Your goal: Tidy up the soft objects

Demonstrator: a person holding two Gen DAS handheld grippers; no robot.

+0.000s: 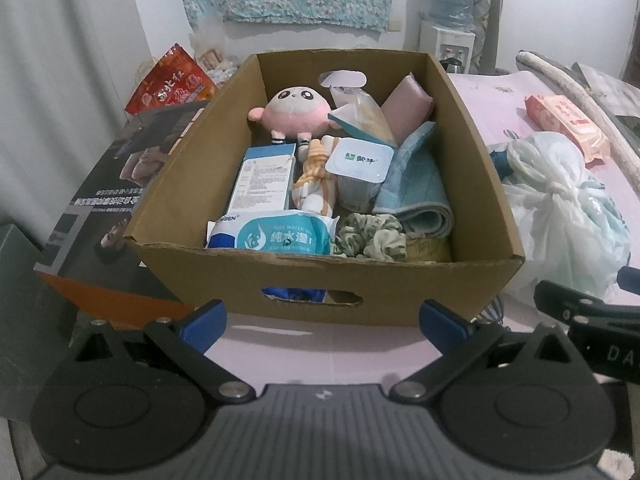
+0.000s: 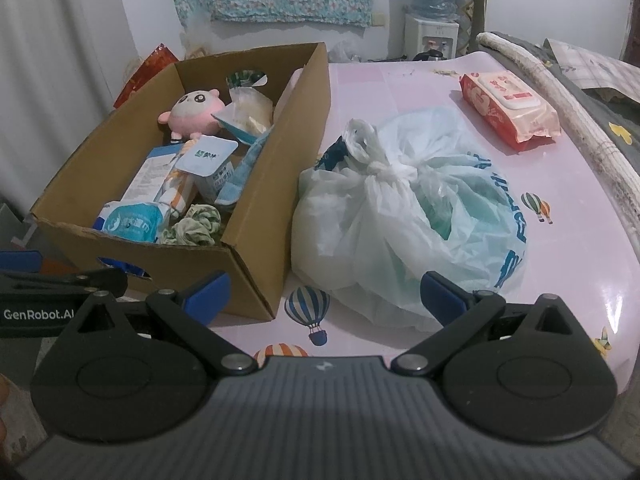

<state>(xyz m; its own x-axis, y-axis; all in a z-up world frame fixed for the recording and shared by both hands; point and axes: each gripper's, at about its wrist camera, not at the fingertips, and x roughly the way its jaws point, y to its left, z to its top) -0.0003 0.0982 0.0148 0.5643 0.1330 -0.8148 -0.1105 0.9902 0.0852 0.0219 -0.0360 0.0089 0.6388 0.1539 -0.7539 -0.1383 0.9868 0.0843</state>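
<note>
An open cardboard box [image 1: 360,280] [image 2: 256,268] stands on the pink table. It holds a pink plush toy [image 1: 294,110] [image 2: 194,114], a folded blue towel [image 1: 418,188], a green scrunchie [image 1: 370,238] [image 2: 194,228], an orange-striped cloth [image 1: 316,178], a wet-wipe pack [image 1: 276,232], a yogurt cup [image 1: 358,170] and a blue-white carton [image 1: 264,176]. A tied white plastic bag [image 2: 408,208] [image 1: 560,208] lies right of the box. My left gripper [image 1: 322,322] is open and empty before the box's front wall. My right gripper [image 2: 324,294] is open and empty near the bag.
A red wet-wipe pack [image 2: 508,106] [image 1: 568,126] lies at the far right of the table [image 2: 560,240]. A red snack bag [image 1: 172,84] and a printed carton [image 1: 104,216] stand left of the box. A water dispenser [image 2: 432,8] stands behind.
</note>
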